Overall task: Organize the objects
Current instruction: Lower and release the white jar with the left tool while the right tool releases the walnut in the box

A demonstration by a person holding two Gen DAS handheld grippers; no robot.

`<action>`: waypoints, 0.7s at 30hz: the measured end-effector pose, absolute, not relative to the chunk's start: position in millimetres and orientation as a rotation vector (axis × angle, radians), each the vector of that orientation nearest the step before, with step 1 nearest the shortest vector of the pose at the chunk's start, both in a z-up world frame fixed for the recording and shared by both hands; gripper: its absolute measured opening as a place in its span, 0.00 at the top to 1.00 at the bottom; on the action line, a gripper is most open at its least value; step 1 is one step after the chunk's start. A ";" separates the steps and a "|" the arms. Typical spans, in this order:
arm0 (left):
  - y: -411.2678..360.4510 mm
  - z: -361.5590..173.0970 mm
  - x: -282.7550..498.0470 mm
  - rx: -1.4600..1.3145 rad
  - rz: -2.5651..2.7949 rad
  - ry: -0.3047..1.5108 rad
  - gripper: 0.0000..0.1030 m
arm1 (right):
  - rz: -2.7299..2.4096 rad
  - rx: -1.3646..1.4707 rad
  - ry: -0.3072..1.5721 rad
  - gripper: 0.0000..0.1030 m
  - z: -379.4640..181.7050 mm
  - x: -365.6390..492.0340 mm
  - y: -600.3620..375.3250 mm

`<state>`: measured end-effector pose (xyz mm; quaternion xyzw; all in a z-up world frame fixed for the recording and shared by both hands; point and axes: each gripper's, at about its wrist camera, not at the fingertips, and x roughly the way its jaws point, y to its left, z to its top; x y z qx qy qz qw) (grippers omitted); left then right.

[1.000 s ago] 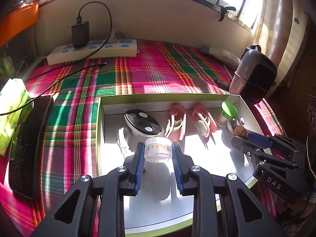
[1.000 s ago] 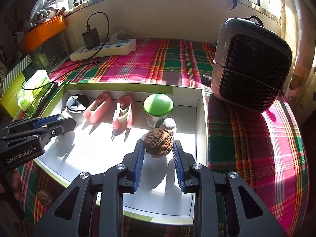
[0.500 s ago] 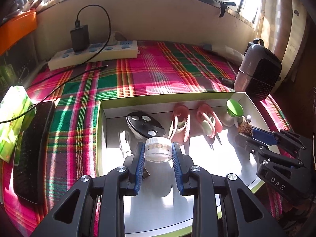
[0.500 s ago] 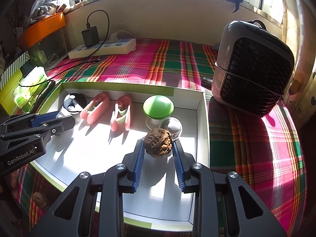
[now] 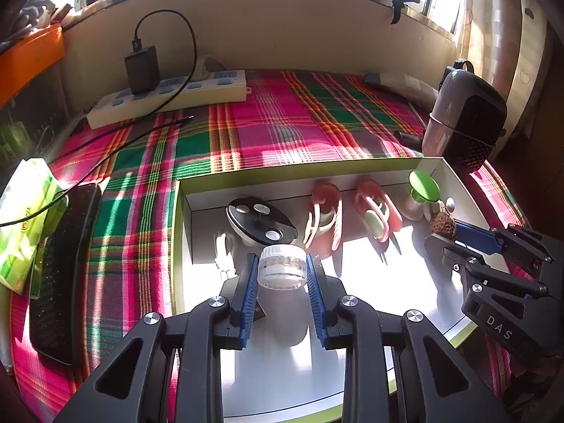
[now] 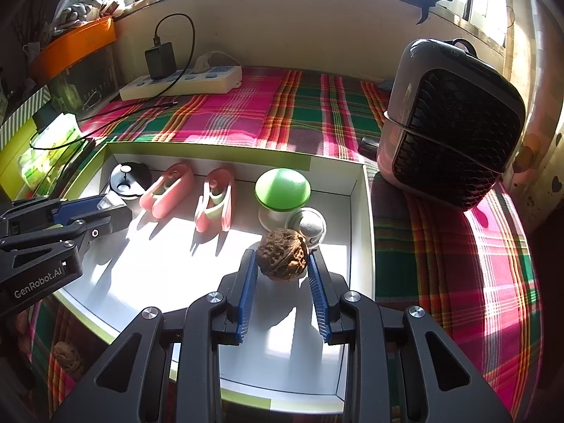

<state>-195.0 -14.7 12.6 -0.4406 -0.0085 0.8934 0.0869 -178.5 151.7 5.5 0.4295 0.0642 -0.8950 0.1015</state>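
Note:
My left gripper is shut on a small clear jar and holds it over the left part of the white box. My right gripper is shut on a brown walnut over the box's right part, just in front of a small white ball and a green-topped knob. In the box lie a black oval disc, two pink clips and a white clip. The right gripper with the walnut also shows in the left wrist view.
The box sits on a plaid cloth. A white power strip with a black charger stands at the back. A dark heater stands right of the box. A black brush and green packet lie left. Another walnut lies outside the box.
Both grippers have drawn back and risen a little over the box, each keeping its object. The white ball by the green knob has come into fuller view.

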 end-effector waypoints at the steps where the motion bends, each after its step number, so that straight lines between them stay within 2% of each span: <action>1: -14.6 12.6 -195.2 -1.314 2.662 -0.022 0.75 | -2.643 1.270 0.190 0.70 5.5 -178.5 151.4; 21: -13.6 12.4 -195.5 -1.332 2.664 -0.012 0.75 | -2.634 1.289 0.197 0.70 5.4 -180.5 149.9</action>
